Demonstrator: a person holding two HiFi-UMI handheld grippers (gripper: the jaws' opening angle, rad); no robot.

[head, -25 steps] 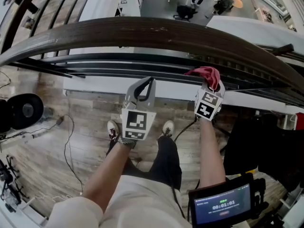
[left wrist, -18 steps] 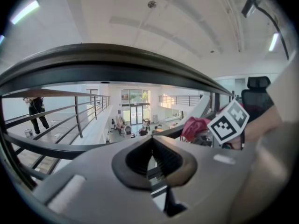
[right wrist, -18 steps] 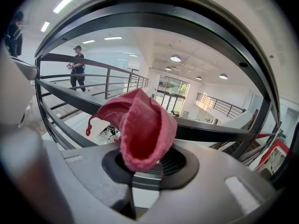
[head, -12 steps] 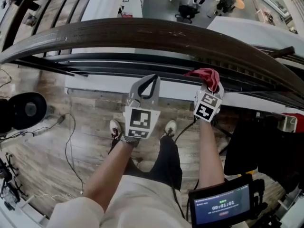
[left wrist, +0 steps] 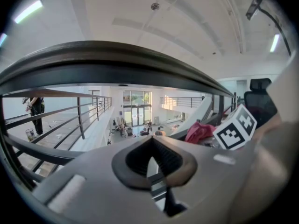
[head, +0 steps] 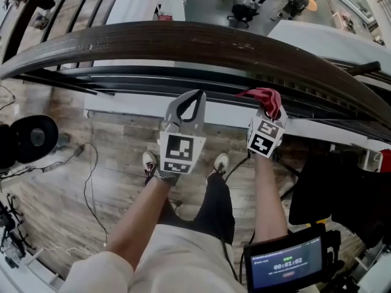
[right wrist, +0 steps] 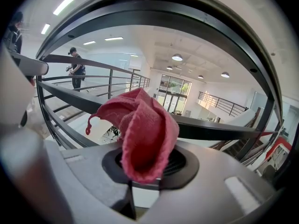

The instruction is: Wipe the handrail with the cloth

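Item: cloth (head: 266, 97), red, bunched, right of centre in the head view, just under the lower edge of the handrail (head: 201, 41) and in front of the dark lower bars (head: 153, 81). In the right gripper view its folds stand up out of the jaws with the rail arching above them, apart, so no contact shows. Holder: right gripper (head: 267, 110), jaws closed onto the lower end of the cloth, which is pinched between the pads. Change since a second ago: slight. This gripper and its cloth sit at nearly the same spot in the frame, and the cloth is bunched as before. Companion: left gripper (head: 197, 96), centre of the frame, jaws brought fully together with nothing between them (daylight shows through the loop behind the tips). It has crept a little higher in the frame, toward the rail. Reading for the task: wiping looks not yet begun. The cloth is secured and close, and it would need to rise onto the rail's brown top face before any stroke counts. Surroundings: wooden floor (head: 110, 157) below, timer screen (head: 287, 264) at lower right.
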